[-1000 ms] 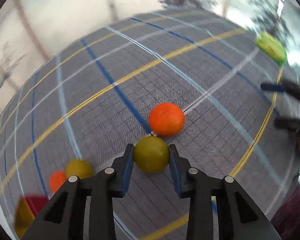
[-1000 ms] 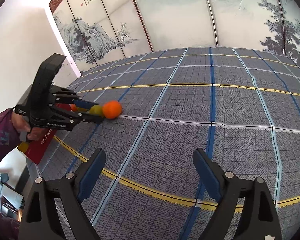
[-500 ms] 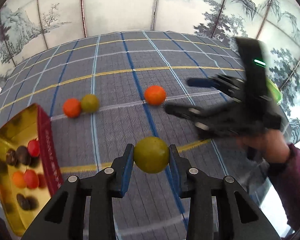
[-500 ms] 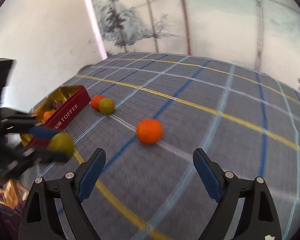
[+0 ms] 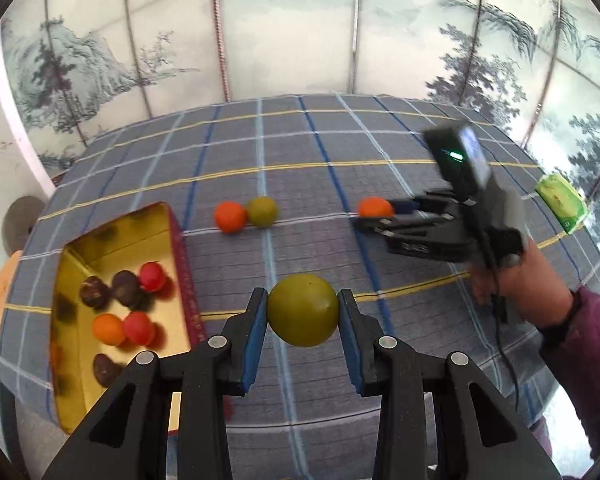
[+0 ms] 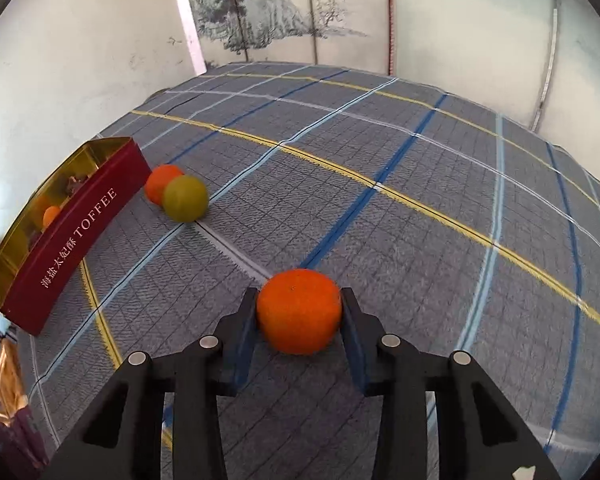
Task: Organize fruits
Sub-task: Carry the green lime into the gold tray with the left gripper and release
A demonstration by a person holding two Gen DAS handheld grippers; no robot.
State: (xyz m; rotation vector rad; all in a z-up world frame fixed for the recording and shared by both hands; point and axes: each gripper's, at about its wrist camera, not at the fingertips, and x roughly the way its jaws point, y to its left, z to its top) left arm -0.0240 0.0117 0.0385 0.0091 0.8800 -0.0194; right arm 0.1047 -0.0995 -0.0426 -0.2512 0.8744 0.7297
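Plaid-clothed table [image 5: 380, 136]: left gripper [image 5: 302, 322], now lifted, carrying green fruit [image 5: 302, 309] toward toffee box [image 5: 182, 264] at left edge; right gripper [image 6: 299, 318], previously open, now closing on orange [image 6: 299, 309].

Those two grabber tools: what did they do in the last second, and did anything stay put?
The left gripper lifted the green fruit off the tablecloth and carried it toward the toffee box. The right gripper, open before, swung in and closed around the lone orange fruit, which has not left the cloth. The orange-and-green pair and the box did not move.
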